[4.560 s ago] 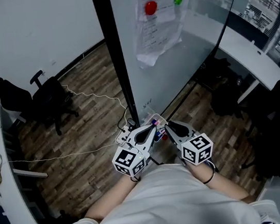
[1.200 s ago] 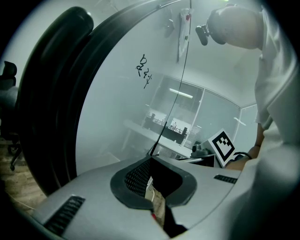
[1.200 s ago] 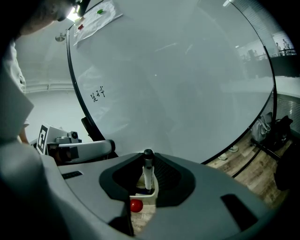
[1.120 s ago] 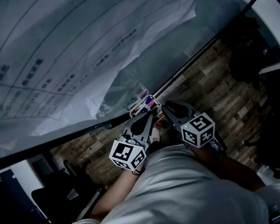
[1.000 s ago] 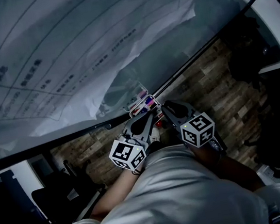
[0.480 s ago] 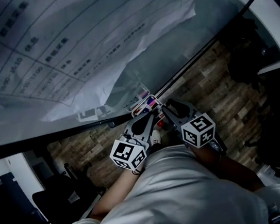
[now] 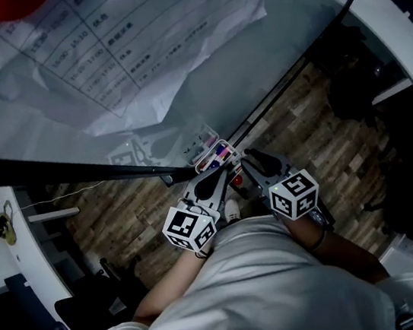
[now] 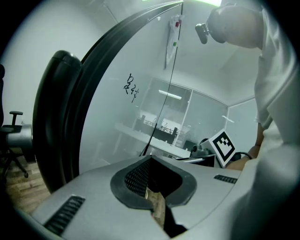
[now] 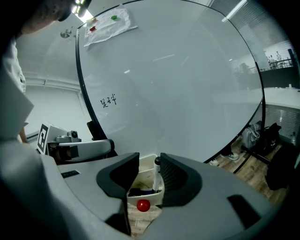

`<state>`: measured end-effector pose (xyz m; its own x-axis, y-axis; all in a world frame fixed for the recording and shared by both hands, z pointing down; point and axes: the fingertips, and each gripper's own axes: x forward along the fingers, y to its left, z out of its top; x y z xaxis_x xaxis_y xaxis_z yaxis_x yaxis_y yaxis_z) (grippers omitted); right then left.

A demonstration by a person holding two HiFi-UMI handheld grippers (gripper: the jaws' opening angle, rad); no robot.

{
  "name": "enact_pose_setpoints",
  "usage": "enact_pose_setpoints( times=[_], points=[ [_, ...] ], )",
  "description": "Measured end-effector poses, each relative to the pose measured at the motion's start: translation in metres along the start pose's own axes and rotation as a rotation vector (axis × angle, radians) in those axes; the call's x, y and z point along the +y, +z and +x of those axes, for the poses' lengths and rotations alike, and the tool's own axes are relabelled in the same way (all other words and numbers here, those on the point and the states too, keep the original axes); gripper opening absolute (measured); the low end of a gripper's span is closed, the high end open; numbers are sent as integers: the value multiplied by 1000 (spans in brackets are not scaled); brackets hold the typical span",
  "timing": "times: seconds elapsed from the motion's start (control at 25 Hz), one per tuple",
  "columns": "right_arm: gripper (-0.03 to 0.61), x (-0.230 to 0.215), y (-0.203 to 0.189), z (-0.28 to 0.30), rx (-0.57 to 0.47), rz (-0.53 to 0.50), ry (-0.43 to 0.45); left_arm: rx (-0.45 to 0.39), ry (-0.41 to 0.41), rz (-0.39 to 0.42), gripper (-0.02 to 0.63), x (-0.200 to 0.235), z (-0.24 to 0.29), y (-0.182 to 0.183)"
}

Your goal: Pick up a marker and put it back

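Facing the glass whiteboard (image 8: 108, 140), left gripper (image 8: 151, 161): jaws pressed together, empty; I see only board there.
Right gripper (image 9: 148, 157): jaws apart, framing the small white plastic tray (image 9: 144, 171).
Black-capped white marker (image 9: 156, 174): upright in that tray.
Head view: both grippers just beside the tray.

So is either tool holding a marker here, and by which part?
Nothing is held. The right tool is open in front of the tray, with a marker inside it; the left tool is shut on nothing.
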<state>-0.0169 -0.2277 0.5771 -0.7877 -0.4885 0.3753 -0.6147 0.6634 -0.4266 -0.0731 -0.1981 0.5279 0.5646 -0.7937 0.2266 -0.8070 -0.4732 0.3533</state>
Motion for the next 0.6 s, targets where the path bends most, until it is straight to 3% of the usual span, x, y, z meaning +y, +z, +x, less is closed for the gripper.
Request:
enact_pose_setpoints(
  times=[0.6],
  points=[
    [127, 37, 24, -30, -121, -79, -82, -62, -128, 101, 6, -24, -24, 31]
  ],
)
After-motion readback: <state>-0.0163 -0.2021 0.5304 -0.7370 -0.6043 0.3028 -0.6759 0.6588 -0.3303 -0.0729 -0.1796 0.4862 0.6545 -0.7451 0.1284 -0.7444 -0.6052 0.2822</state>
